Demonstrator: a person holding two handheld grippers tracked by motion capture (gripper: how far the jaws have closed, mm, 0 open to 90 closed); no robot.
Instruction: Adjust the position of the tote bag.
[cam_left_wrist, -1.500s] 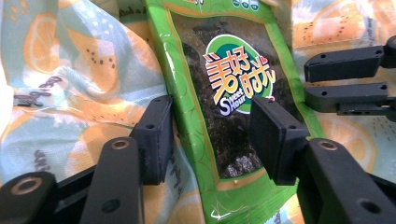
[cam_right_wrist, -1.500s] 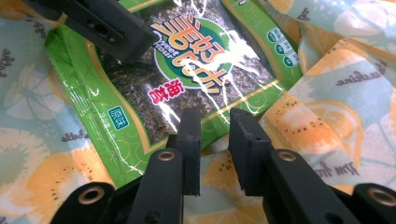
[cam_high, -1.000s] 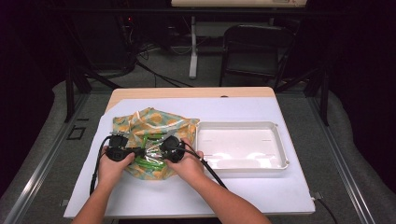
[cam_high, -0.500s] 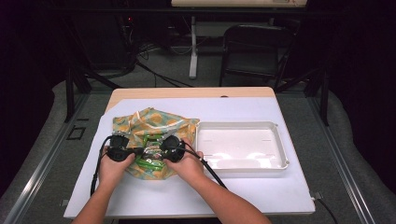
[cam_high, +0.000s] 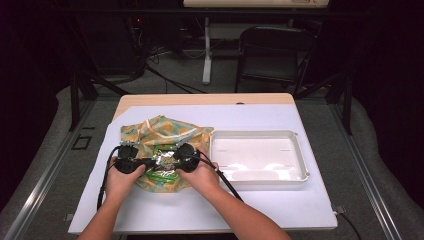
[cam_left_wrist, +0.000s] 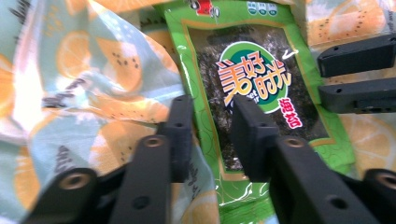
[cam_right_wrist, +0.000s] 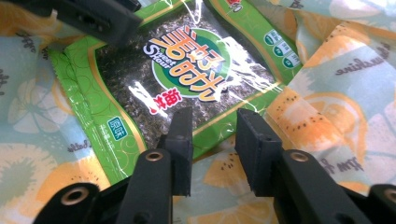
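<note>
1. In the high view the left gripper (cam_high: 150, 162) sits at the lower left of centre, held in the person's left hand (cam_high: 120, 177), with its cable looping down toward the bottom edge.
2. Its jaws are parted and have just been opening. In the left gripper view (cam_left_wrist: 212, 133) their tips straddle the edge of the seaweed snack packet (cam_left_wrist: 254, 88), with a gap showing on both sides, so nothing is pinched.
3. The packet lies at centre left of the high view (cam_high: 161, 167), green with a dark window, between the two grippers.
4. It rests on a fruit-print cloth bag (cam_high: 165, 132), patterned with orange slices on pale blue, which spreads across the left half of the white table cover (cam_high: 260, 205).
5. The right gripper (cam_high: 172, 161) faces the left one across the packet, held in the right hand (cam_high: 200, 175).
6. In the right gripper view its jaws (cam_right_wrist: 210, 135) stand apart and have just been closing a little. The packet's lower edge (cam_right_wrist: 177, 70) and the cloth (cam_right_wrist: 327, 116) lie beyond the tips, not clamped.
7. A white rectangular tray (cam_high: 300, 150) sits at centre right of the high view, just beside the bag.
</note>
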